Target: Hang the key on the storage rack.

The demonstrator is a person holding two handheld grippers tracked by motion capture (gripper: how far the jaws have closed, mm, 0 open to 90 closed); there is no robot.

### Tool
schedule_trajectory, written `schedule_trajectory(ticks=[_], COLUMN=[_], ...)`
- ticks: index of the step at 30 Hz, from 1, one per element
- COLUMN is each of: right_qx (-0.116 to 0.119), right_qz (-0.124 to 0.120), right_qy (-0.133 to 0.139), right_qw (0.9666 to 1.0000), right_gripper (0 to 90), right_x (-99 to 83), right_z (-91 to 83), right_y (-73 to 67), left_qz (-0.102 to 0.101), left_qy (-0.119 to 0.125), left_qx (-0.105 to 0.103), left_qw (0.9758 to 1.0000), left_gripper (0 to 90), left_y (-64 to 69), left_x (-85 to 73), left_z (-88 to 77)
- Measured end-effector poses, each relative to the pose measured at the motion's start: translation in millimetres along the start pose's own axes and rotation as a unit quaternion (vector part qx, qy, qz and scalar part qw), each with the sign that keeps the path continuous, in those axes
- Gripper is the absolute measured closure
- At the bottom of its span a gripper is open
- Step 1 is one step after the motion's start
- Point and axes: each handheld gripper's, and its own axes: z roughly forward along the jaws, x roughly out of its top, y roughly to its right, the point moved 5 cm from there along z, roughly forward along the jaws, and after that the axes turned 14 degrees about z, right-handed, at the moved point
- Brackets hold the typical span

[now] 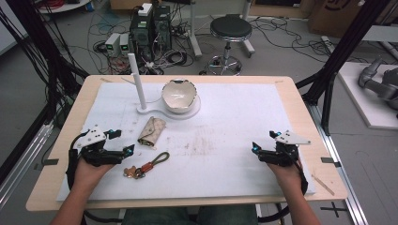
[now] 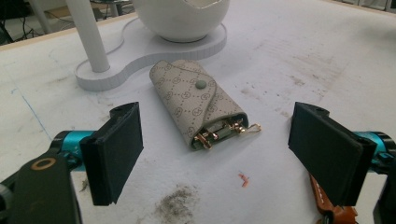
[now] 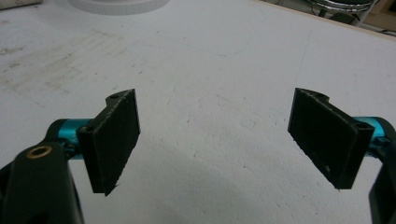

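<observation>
At the near edge of the desk (image 1: 61,187), the person's two hands come in from below, each holding a gripper over the white mat (image 1: 234,173) that covers most of the desktop. The left gripper (image 1: 121,142) sits at the left side, its jaws spread wide and holding nothing. The right gripper (image 1: 263,144) sits at the right side over bare mat, its jaws also spread wide and empty.

Just beside the left gripper, toward the middle of the desk, lies a key ring (image 1: 146,165) with an orange leather tab, an olive cord loop and a small cluster of metal pieces at its near end. In the left gripper view the orange tab (image 2: 329,205) shows by the right jaw at the bottom edge.

A little farther, ahead of the left gripper's jaws, a beige patterned key pouch (image 1: 152,131) lies flat on the mat, its flap snapped shut. In the left gripper view the pouch (image 2: 196,100) lies between the lines of the two jaws but beyond them, not touched, with gold clips sticking out of its open near end.

Beyond the pouch stands a white stand (image 1: 155,111) with a flat base, a thin upright post (image 1: 136,79) on the left and a white bowl (image 1: 178,95) with an uneven rim on the right.

Past the desk, on the floor, are a round stool (image 1: 230,30), computer boxes and tangled cables.
</observation>
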Motion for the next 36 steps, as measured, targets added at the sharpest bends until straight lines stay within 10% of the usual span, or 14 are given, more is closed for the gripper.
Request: schedule_trajectory(ticks=[36], right_qx=[0.006], right_qz=[-0.036], right_qy=[-0.013], right_qw=[0.9993], right_gripper=[17.0], right_x=[-1.5], right_z=[4.6], right_y=[-13.0], left_qz=[0.009], left_qy=[-0.001], left_qx=[-0.029], left_qw=[0.9995], left_gripper=[17.7], left_y=[17.6], left_x=[5.4], left_z=[0.2])
